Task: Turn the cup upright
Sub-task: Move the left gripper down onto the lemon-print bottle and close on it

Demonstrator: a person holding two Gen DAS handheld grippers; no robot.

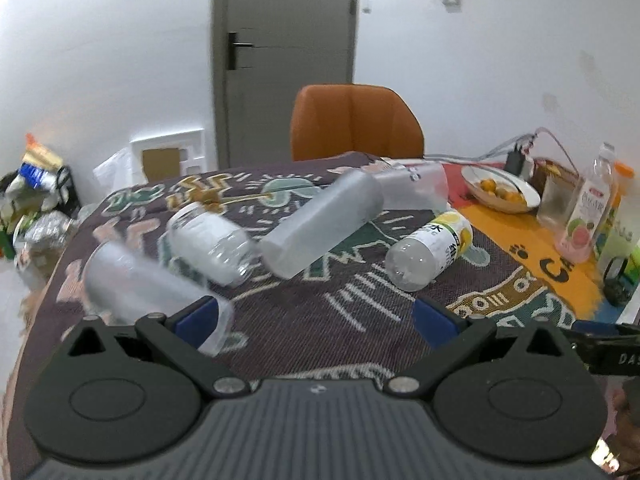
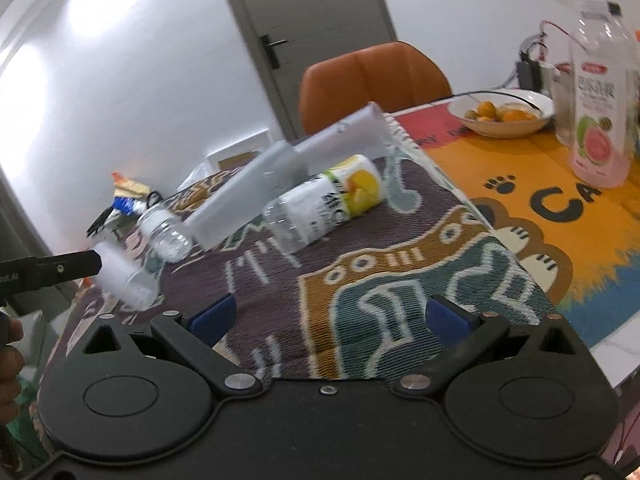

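- Left wrist view puts the cup at near left, lying on its side on the patterned cloth that covers the table, with its open rim toward you and just beside the left blue pad.
- Your left gripper has its jaws spread wide and holds nothing; the cup sits at the left jaw, not between the two.
- Your right gripper is likewise released, jaws wide over bare cloth, well apart from the cup.
- Expect the cup to be light, thin-walled clear plastic: slick, easily squashed, and quick to roll on the weave.
- Take it across the body near the middle, clamping gently; a hard squeeze near the rim would likely buckle it.
- Mind the neighbours: a clear bottle and a frosted tumbler lie on their sides just beyond it, and a nudge could set them rolling.
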